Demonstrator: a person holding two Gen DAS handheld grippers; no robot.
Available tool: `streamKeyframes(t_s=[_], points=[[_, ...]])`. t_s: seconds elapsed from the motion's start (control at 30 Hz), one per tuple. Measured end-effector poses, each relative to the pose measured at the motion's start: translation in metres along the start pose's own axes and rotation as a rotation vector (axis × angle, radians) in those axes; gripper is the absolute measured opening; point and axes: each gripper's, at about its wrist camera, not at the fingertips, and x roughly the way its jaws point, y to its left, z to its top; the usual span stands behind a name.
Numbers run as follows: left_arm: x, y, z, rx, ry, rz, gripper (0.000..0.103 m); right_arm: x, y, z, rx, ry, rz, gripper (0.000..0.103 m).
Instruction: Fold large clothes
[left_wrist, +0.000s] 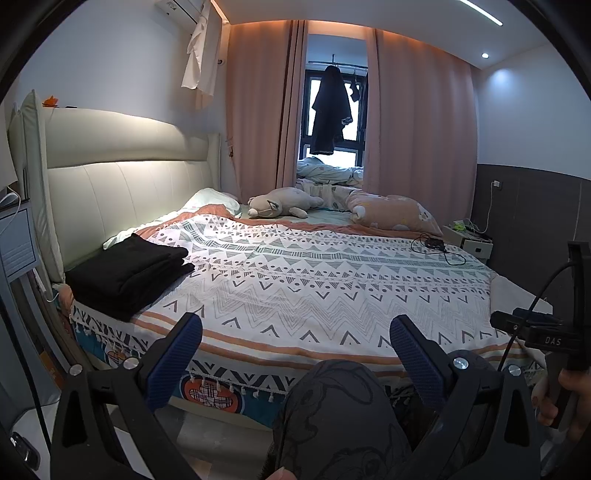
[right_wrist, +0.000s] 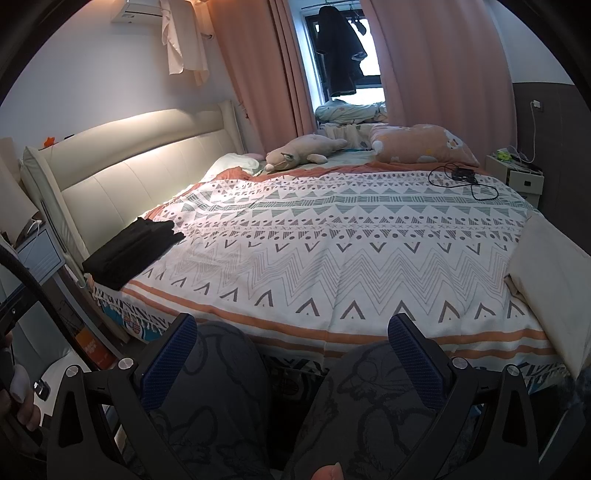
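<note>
White, grey and orange zigzags fill the view: a big patterned blanket (left_wrist: 314, 280) lies flat over the bed (right_wrist: 122, 192), running up to the padded cream headboard (left_wrist: 122, 162). Pink curtains (left_wrist: 417, 122) hang at the far side, parted on a window where a dark coat (left_wrist: 330, 110) dangles. Down on the near left corner of the blanket sits the folded black clothes pile (left_wrist: 129, 273), neat and stacked, well apart from both tools. A plush toy (left_wrist: 284, 201) and a pink pillow (left_wrist: 391, 212) rest at the far edge, with a black cable (right_wrist: 461, 181) coiled near the right side. Left gripper (left_wrist: 295, 339) hangs in front of the bed, jaws wide apart, holding nothing. Right gripper (right_wrist: 291, 339) is the same, spread over the person's patterned grey knees (right_wrist: 229, 398).
</note>
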Motion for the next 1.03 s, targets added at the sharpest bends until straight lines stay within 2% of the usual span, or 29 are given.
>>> streamKeyframes(t_s=[0.37,1.03], points=[[-0.003,0.001,-0.002,-0.007,-0.002,-0.006,0.103,-0.003,-0.003,-0.001,0.015,-0.008,-0.038,0.103],[-0.009,0.004,0.002,-0.004,-0.015,-0.008,0.103,-0.007,-0.001,-0.002,-0.007,-0.003,-0.045,0.103]])
